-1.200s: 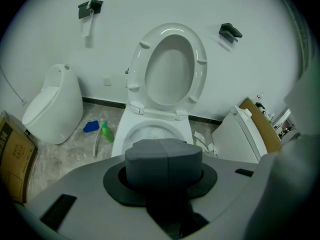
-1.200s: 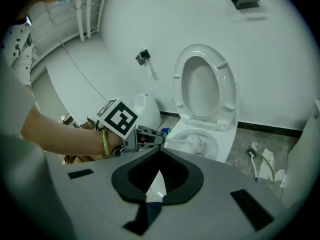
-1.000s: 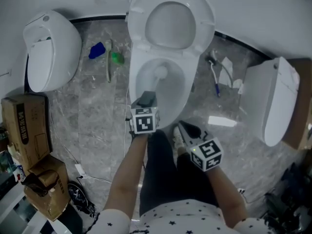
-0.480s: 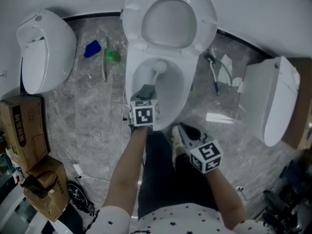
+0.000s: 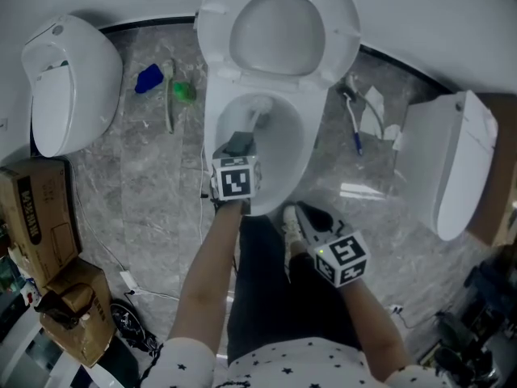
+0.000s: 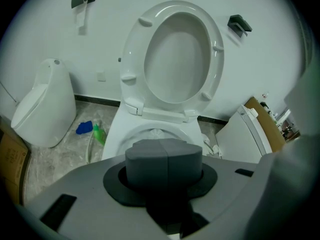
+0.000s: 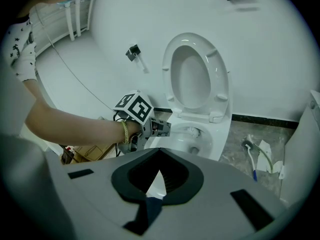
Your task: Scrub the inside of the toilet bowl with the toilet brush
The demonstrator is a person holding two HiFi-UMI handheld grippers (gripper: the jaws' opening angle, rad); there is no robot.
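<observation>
Toilet brush [image 5: 260, 120]: white bristle head down inside the toilet bowl [image 5: 295, 160], against the back wall, upper-left of the drain. Handle runs back toward the near rim.

Left gripper [image 5: 245, 140]: held over the bowl's near-left rim, jaws clenched together on the brush handle. The handle itself is hidden behind the closed pads in the left gripper view.

Right gripper [image 5: 303, 219]: held low outside the bowl, off its near-right side, jaws parted with nothing between them.

Seat and lid [image 5: 279, 31]: raised, leaning against the white wall.

Floor [image 5: 153, 192]: grey marbled tile. A blue object [image 5: 149, 79] and green bottle [image 5: 185, 93] lie left of the toilet. Two loose toilets flank it, one left [image 5: 69, 79] and one right [image 5: 452, 168]. Cardboard boxes [image 5: 36, 208] sit at far left.
</observation>
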